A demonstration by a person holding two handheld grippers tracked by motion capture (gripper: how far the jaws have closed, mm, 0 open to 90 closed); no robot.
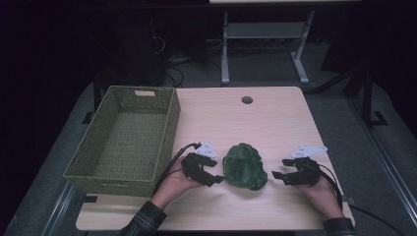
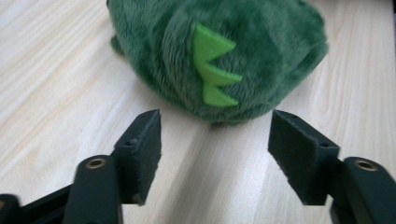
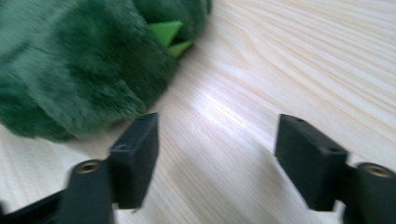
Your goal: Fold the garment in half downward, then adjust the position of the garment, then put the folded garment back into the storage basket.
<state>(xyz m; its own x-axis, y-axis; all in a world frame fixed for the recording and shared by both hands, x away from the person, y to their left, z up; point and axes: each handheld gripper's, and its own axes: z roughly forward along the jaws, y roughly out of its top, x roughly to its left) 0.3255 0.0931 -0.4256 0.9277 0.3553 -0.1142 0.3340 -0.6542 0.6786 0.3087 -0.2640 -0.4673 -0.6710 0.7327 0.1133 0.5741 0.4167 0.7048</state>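
A light wood-grain counter (image 1: 275, 123) carries everything here. Near its far edge, at about 12 o'clock from the counter's middle, a small round hole (image 1: 247, 100) is cut through the top. A green woven basket (image 1: 105, 167) sits at 9 o'clock, overhanging the counter's left edge; it holds nothing, and a pale slot handle (image 1: 144, 93) shows in its far wall. Beyond the counter, at 12 o'clock, the grey floor (image 1: 265, 69) runs into a dark room, where the pale legs of a second desk (image 1: 225, 49) stand. At 11 o'clock cables (image 1: 172, 64) lie tangled on the floor in shadow
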